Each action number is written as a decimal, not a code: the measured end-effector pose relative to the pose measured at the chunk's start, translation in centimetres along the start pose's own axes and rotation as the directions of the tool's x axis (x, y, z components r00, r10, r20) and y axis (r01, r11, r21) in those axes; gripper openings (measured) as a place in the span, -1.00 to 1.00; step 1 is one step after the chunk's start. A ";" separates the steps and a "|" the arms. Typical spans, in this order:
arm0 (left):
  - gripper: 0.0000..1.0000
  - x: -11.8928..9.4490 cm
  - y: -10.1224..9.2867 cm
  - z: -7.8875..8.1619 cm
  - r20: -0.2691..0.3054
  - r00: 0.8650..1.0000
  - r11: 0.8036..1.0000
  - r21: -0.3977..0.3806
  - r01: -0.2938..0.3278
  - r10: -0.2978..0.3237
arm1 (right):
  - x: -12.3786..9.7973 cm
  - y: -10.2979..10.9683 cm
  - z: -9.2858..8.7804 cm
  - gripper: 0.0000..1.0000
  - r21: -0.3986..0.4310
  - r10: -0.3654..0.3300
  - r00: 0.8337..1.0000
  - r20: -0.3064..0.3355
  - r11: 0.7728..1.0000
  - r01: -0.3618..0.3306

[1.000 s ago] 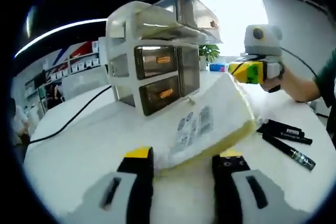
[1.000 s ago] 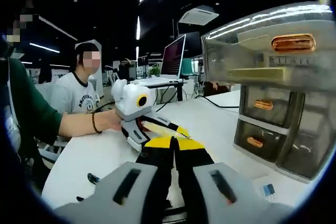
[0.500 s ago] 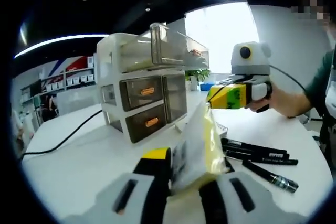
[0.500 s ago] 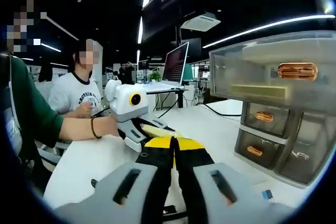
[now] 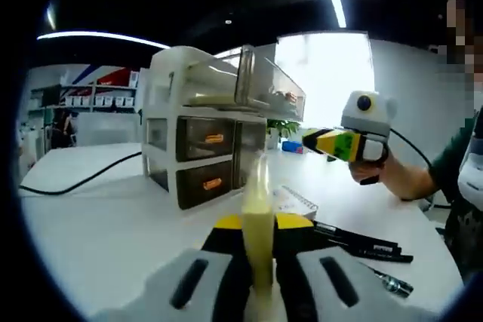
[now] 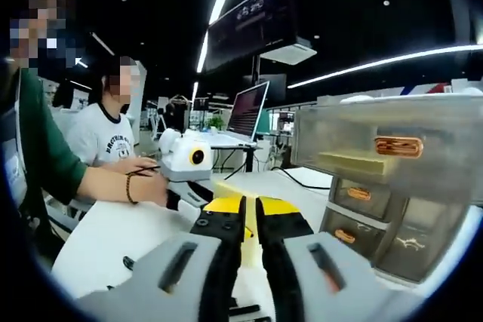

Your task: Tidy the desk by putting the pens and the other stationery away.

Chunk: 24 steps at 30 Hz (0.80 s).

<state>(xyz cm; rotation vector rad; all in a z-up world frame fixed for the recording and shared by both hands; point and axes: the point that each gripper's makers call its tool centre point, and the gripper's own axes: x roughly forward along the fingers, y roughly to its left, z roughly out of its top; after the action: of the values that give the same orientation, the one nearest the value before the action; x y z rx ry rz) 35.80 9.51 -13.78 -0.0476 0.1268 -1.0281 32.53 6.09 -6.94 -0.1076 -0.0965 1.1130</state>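
Left gripper [image 5: 256, 225] clamped tight on a thin yellow sticky-note pad [image 5: 256, 220], held edge-on and upright between the yellow-tipped jaws, lifted off the white desk [image 5: 98, 216]. Right gripper [image 6: 250, 210] with jaws nearly closed, just a slim slit between them, nothing visibly pinched; also seen at 2 o'clock in the left gripper view, gripped by a hand [image 5: 377, 173]. Drawer organizer [image 5: 204, 137] at 11 o'clock past the pad — white frame, smoky translucent drawers with coppery oval handles, top drawer [image 6: 362, 145] pulled out with a flat pale-yellow pad [image 6: 355, 162] lying inside. Lower drawers shut, contents hard to make out. Black markers [image 5: 362, 240] lying side by side on the desk at 4 o'clock, a small spiral-edged white notepad [image 5: 296, 201] just beside them. Laptop [image 6: 247, 109] open on a far desk in the right gripper view.
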 end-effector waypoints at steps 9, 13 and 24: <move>-0.81 0.9 0.3 -1.1 0.010 1.000 0.999 -0.039 -0.021 0.022 | -5.9 -3.0 -0.5 -0.81 -0.016 -0.144 0.989 0.019 0.989 0.145; -0.81 0.8 0.3 -1.0 0.007 1.000 0.998 -0.058 -0.020 0.021 | -10.3 -5.6 -1.3 -0.81 -0.019 -0.255 0.967 0.026 0.967 0.256; -0.82 0.1 -0.1 -0.1 0.020 1.000 0.993 -0.122 0.011 -0.008 | -15.2 -12.3 -3.6 -0.76 -0.126 -0.531 0.840 -0.115 0.846 0.518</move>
<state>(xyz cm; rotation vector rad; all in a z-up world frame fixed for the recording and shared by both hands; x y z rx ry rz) 35.72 9.40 -13.91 -0.1691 0.1717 -1.0284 37.21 -13.10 -9.18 -0.2290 -0.0405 0.5442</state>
